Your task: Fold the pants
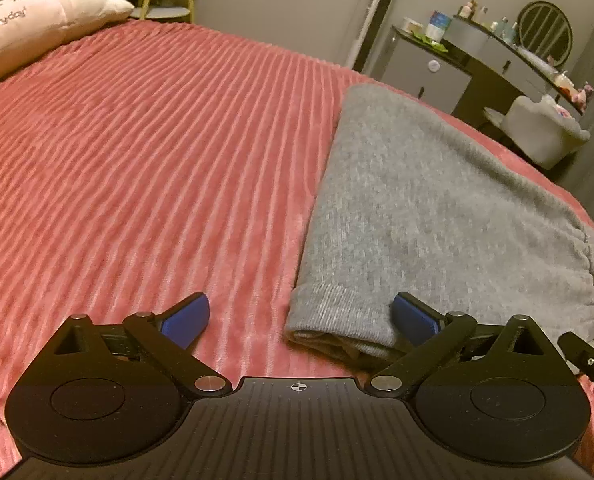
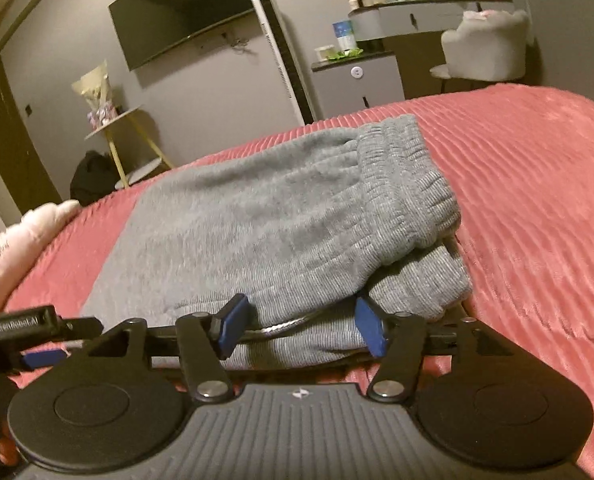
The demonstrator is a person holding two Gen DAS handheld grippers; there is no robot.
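Observation:
Grey sweatpants [image 1: 417, 200] lie folded into a compact stack on the pink ribbed bedcover [image 1: 137, 160]. My left gripper [image 1: 301, 320] is open wide at the stack's near left corner. The ribbed cuff [image 1: 333, 312] sits between its blue pads, and neither pad presses on it. In the right wrist view the pants [image 2: 257, 220] show their elastic waistband [image 2: 409, 184] folded on top at the right. My right gripper [image 2: 301, 330] stands half open at the near edge, with grey fabric and a dark drawstring [image 2: 293, 322] between its pads, not squeezed. The left gripper's finger [image 2: 37, 328] shows at the far left.
A pink pillow [image 1: 25, 28] lies at the head of the bed. Beyond the bed stand a dressing table [image 1: 477, 52] with bottles, a white chair [image 1: 545, 132], a wall TV [image 2: 185, 8] and a small round side table [image 2: 117, 128]. Bare bedcover [image 2: 537, 200] stretches right of the pants.

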